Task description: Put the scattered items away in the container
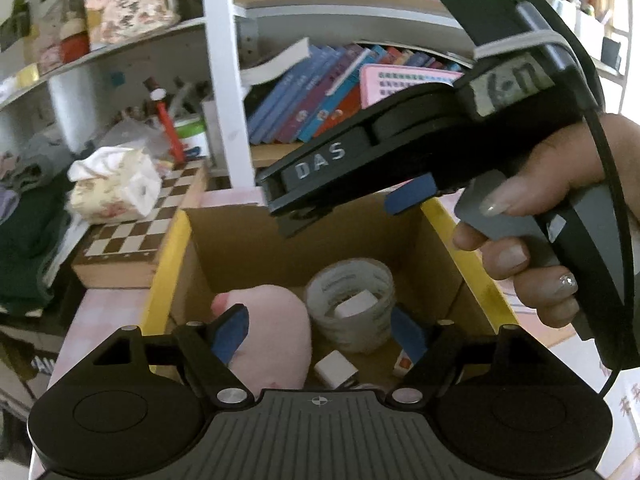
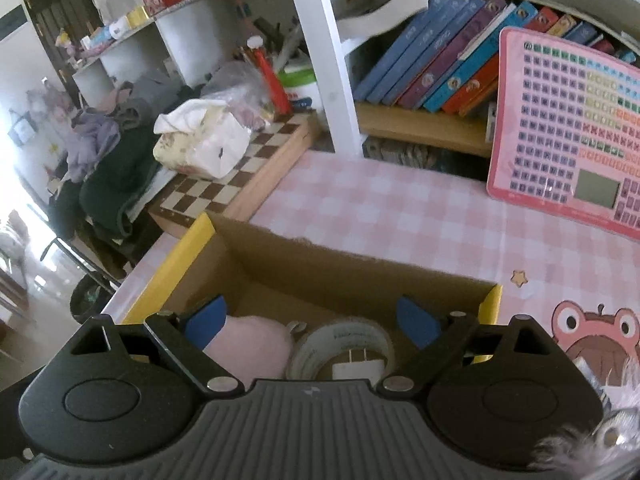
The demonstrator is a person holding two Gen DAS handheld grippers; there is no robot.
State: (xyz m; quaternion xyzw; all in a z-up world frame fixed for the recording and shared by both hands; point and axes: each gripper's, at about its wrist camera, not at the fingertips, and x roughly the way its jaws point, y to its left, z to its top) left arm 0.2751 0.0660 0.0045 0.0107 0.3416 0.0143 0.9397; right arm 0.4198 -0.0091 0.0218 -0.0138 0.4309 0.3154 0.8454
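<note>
A cardboard box [image 1: 256, 236] with yellow flaps stands on the pink checked table. In it lie a pink plush toy [image 1: 272, 328], a roll of clear tape [image 1: 352, 300] with a white charger plug inside its ring, a second white plug [image 1: 334, 370] and a small red and white item [image 1: 402, 362]. My left gripper [image 1: 320, 334] is open and empty just above the box. The right gripper [image 1: 400, 196], held in a hand, crosses above the box's far side. In the right wrist view the right gripper [image 2: 312, 322] is open and empty over the box [image 2: 320, 264], the plush [image 2: 252, 344] and the tape [image 2: 344, 344].
A chessboard [image 2: 240, 172] with a tissue pack [image 2: 204, 144] lies left of the box. A pink keyboard toy [image 2: 568, 132] leans against the shelf with books [image 2: 440, 52]. A frog picture [image 2: 592, 340] is on the tablecloth at right. Clothes are piled at the far left.
</note>
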